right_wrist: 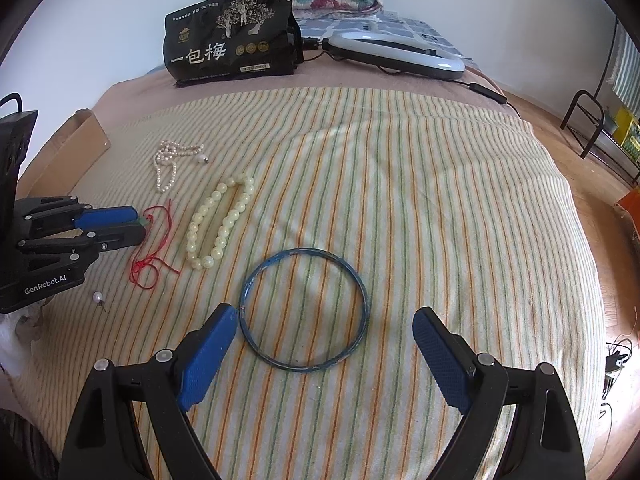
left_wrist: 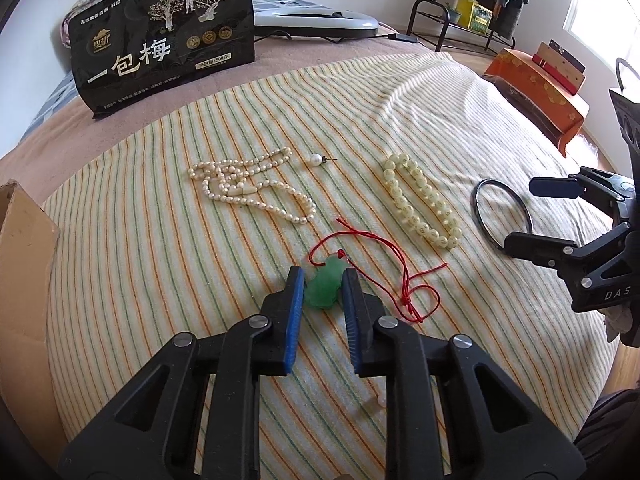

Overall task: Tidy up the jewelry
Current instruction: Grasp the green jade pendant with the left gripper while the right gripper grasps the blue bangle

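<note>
My left gripper (left_wrist: 322,280) is shut on a green jade pendant (left_wrist: 325,289) resting on the striped cloth (left_wrist: 160,260); its red cord (left_wrist: 408,284) trails to the right. My right gripper (right_wrist: 324,322) is open, its fingers on either side of a blue bangle (right_wrist: 304,308) lying flat; the left pad touches its rim. A pearl necklace (left_wrist: 248,188), a loose pearl earring (left_wrist: 318,159) and a cream bead bracelet (left_wrist: 420,200) lie further back. A second pearl earring (right_wrist: 98,298) lies near my left gripper (right_wrist: 136,222).
A black snack bag (left_wrist: 160,36) stands at the back with a grey device (left_wrist: 316,20) behind it. A cardboard box (left_wrist: 24,264) sits at the left edge. An orange box (left_wrist: 536,88) stands on the floor to the right.
</note>
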The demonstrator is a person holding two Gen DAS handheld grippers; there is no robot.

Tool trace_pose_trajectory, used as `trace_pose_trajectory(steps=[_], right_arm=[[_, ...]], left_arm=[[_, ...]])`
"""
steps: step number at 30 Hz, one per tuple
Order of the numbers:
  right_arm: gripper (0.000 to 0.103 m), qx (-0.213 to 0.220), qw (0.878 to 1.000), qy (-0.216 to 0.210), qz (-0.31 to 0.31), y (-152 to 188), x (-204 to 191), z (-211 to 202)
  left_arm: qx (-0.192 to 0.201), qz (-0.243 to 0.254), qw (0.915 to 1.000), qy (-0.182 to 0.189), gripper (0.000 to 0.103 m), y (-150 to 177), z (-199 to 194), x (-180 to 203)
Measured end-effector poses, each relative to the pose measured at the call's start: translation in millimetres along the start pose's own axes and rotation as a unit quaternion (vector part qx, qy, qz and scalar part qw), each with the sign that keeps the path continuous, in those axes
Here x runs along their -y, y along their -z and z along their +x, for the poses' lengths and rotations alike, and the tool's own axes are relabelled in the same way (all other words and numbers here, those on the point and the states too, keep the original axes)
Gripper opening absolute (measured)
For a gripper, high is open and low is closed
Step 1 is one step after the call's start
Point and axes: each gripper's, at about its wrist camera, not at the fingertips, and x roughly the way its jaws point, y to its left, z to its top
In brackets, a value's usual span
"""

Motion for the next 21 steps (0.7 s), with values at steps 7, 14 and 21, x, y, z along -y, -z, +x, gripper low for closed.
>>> trace_pose_trajectory(steps=[7,14,21], right_arm=[[0.091,-0.014,1.0,0.013,-0.019,-2,-10,12],[0.075,-0.014,1.0,0.014,-0.018,-4,-11,13],[0.075,-0.011,1.0,0.016,-0.011,-2,-11,7]], left_arm=[[0.003,-0.002,1.0,0.001,0.018,1,0,0],[0.006,-0.008,0.9999,0.0,0.018,1,-4,0],[0.017,-0.019,0.9997,0.002,0.018,4,-19,-2]])
